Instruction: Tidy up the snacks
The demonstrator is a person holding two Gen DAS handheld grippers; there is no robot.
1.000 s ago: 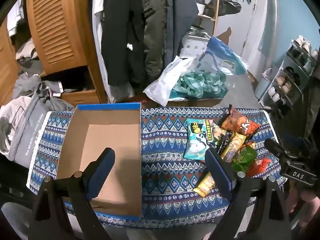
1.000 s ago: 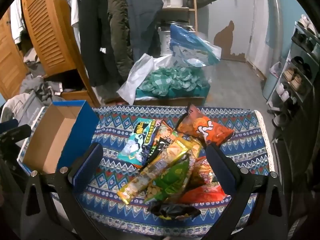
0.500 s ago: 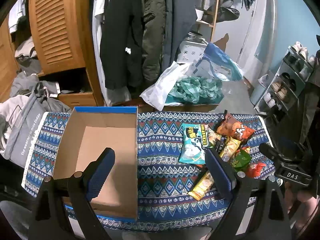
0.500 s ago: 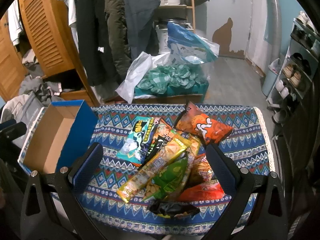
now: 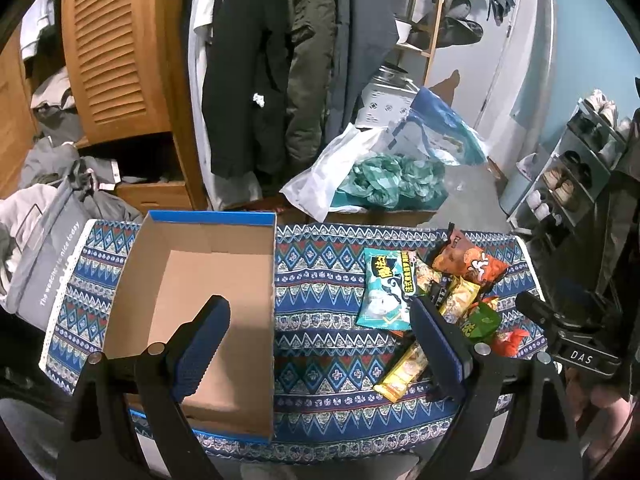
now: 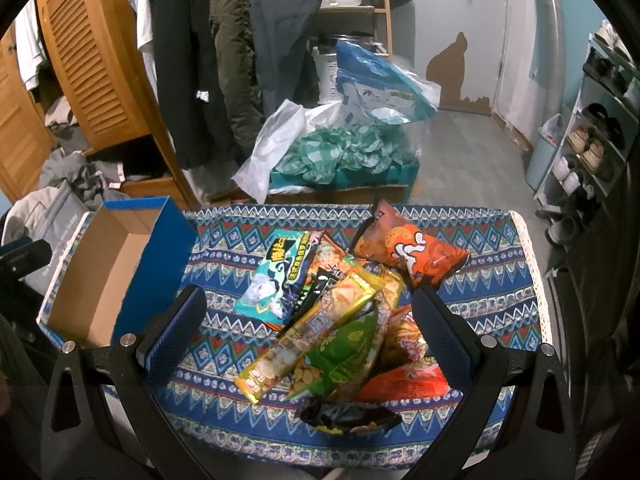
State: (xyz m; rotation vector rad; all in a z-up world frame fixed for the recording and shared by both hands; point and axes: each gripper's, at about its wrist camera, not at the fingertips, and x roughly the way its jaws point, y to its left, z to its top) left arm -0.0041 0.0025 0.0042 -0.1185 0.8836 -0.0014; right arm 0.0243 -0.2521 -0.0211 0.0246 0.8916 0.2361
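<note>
Both views pull back slightly; left gripper (image 5: 320,344) and right gripper (image 6: 310,320) hang spread wide, empty, over cardboard box (image 5: 208,280) and snack pile (image 6: 344,308)

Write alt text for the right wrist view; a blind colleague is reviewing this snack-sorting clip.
The open right gripper hangs over a heap of snack packets on a blue patterned tablecloth, holding nothing. An empty cardboard box with blue sides sits at the left; hanging coats fill the background.
</note>
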